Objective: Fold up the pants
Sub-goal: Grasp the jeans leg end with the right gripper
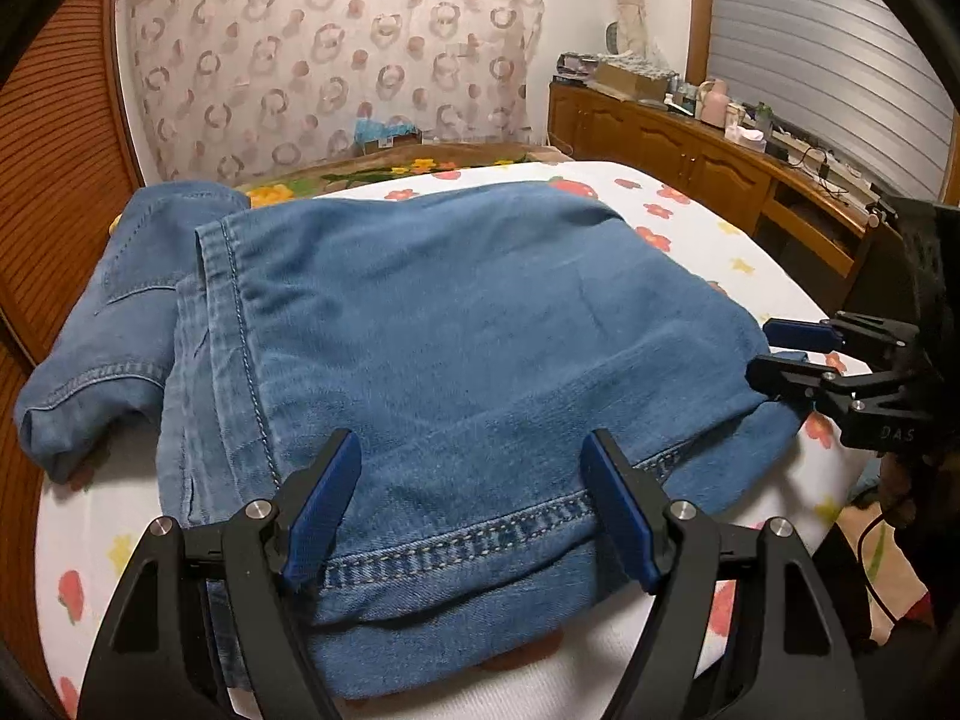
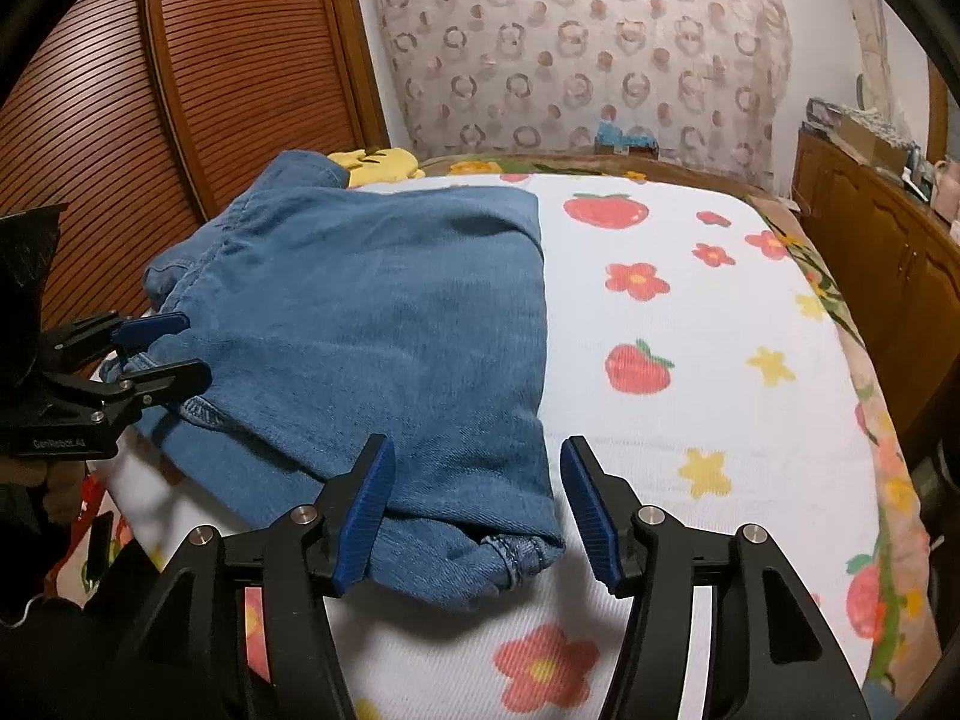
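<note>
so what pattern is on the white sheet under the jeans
Red strawberries plus red and yellow flowers on the white ribbed bed sheet, beneath the folded blue denim pants; clearest in the right wrist view.

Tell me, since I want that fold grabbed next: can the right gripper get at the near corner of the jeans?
Probably yes: the right gripper is open, the jeans corner lies between its fingers, nothing blocks it.

the pants (image 1: 432, 324) lie folded on the bed sheet (image 2: 690, 330). the left gripper (image 1: 471, 498) is at their near hem, the right gripper (image 2: 477, 501) at their near right corner. a cabinet (image 1: 678, 138) stands right of the bed, a curtain (image 2: 576, 42) behind.
</note>
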Demonstrator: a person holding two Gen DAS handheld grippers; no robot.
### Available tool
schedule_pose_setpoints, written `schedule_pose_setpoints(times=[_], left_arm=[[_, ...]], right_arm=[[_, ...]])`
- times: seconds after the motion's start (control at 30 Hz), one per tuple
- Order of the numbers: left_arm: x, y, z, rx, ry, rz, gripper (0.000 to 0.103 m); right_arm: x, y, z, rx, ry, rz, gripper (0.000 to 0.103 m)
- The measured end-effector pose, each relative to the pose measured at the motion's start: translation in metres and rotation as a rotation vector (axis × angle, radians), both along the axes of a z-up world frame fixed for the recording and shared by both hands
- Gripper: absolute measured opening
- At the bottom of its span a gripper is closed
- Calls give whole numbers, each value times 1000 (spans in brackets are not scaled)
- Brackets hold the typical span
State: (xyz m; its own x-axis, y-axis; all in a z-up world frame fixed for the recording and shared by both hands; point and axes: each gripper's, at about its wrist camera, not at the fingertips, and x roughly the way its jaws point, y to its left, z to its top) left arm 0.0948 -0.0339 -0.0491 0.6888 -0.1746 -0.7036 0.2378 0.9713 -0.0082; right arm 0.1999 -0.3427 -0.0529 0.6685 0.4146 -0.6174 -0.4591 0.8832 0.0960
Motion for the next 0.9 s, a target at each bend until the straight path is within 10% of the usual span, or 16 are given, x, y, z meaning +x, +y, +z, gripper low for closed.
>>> schedule_pose_setpoints(times=[0.6,0.9], left_arm=[[-4,4,-10,-21,-20,-3,77],[-5,5,-8,-32,-28,0,77]], right_arm=[[4,-1,-12,34,37,-14,58],[0,1,-1,105,33,9,18]])
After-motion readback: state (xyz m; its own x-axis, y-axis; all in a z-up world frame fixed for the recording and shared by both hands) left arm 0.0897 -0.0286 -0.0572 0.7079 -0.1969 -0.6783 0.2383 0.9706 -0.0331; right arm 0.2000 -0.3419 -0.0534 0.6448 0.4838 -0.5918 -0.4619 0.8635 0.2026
